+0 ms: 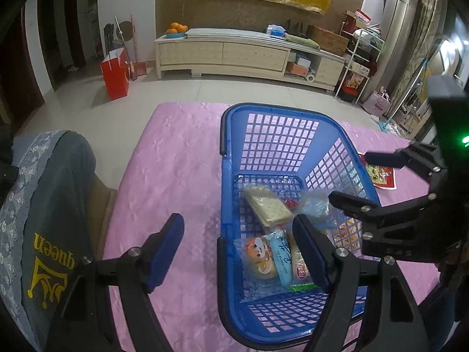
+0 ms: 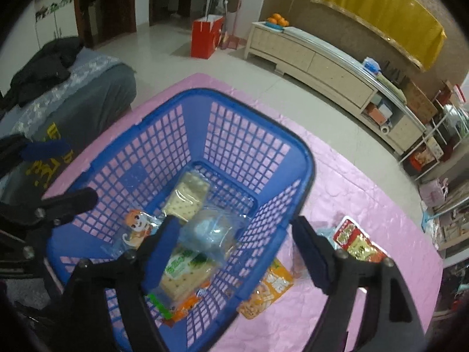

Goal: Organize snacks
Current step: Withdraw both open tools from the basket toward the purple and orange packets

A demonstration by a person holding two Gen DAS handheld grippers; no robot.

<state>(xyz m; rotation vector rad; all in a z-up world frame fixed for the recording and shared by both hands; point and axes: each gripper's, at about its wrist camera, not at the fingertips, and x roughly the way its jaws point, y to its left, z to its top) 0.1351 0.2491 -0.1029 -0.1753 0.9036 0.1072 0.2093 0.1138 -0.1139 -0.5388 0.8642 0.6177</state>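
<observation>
A blue mesh basket (image 1: 227, 135) (image 2: 304, 158) stands on a pink tablecloth (image 1: 176, 161). Inside lie a pale cracker pack (image 1: 266, 205) (image 2: 187, 196), a cartoon bun pack (image 1: 258, 255) (image 2: 137, 226) and a green-labelled cracker pack (image 2: 181, 270). My right gripper (image 2: 237, 246) (image 1: 366, 180) hangs open over the basket. A clear bluish packet (image 2: 211, 231) sits loose between its fingers, on top of the other snacks. My left gripper (image 1: 237, 249) (image 2: 58, 174) is open and straddles the basket's near left wall without pressing it. An orange pack (image 2: 269, 290) and a red pack (image 2: 357, 240) (image 1: 381, 176) lie on the cloth outside, right of the basket.
A grey cushion printed "queen" (image 1: 49, 205) sits against the table's left edge. Beyond the table are tiled floor, a red paper bag (image 1: 115, 73) and a long low cabinet (image 1: 234, 52). Shelving with clutter (image 1: 357, 58) fills the far right.
</observation>
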